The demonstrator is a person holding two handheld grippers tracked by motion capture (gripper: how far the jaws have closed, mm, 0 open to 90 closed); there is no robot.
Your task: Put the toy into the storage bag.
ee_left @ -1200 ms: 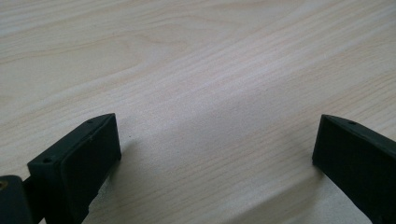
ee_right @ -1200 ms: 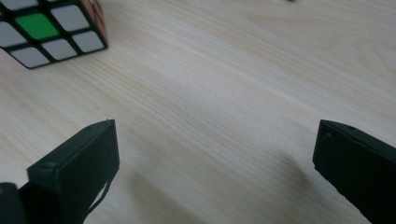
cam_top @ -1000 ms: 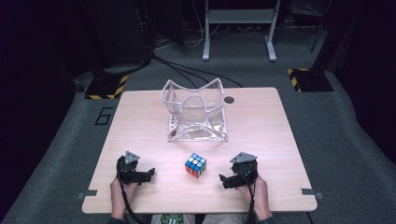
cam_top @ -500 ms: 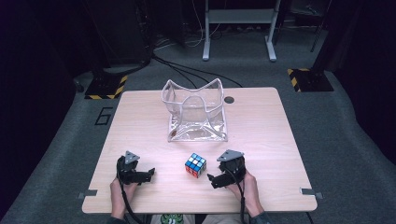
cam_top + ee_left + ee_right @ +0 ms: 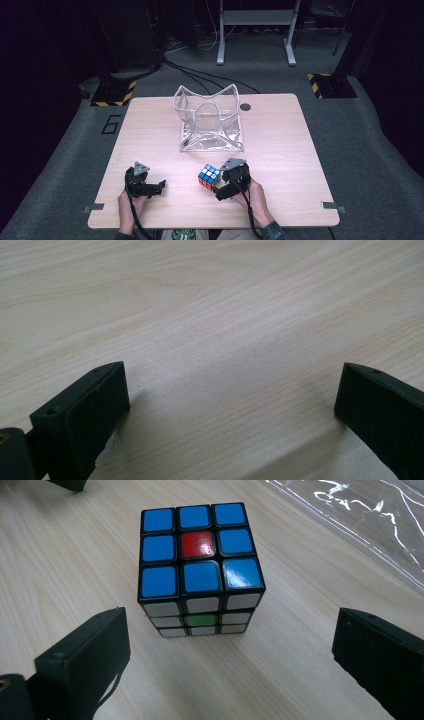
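A puzzle cube (image 5: 208, 176) (image 5: 197, 570) sits on the wooden table (image 5: 280, 145), its top face blue with a red centre. My right gripper (image 5: 218, 189) (image 5: 225, 670) is open just behind it, with the cube ahead of the jaws and not between them. Near the table's front left, my left gripper (image 5: 157, 187) (image 5: 230, 415) is open over bare wood. A clear plastic bag (image 5: 210, 122) stands open in the middle of the table, beyond the cube; its edge (image 5: 360, 525) appears in the right gripper view.
A round cable hole (image 5: 245, 106) is in the tabletop behind the bag. A metal stand (image 5: 255, 30) and black cables (image 5: 200, 75) are on the grey floor beyond the table. Bare wood lies to the right of the cube.
My right gripper has moved left and forward across the table, up to the cube. The left gripper, cube and bag have stayed in place.
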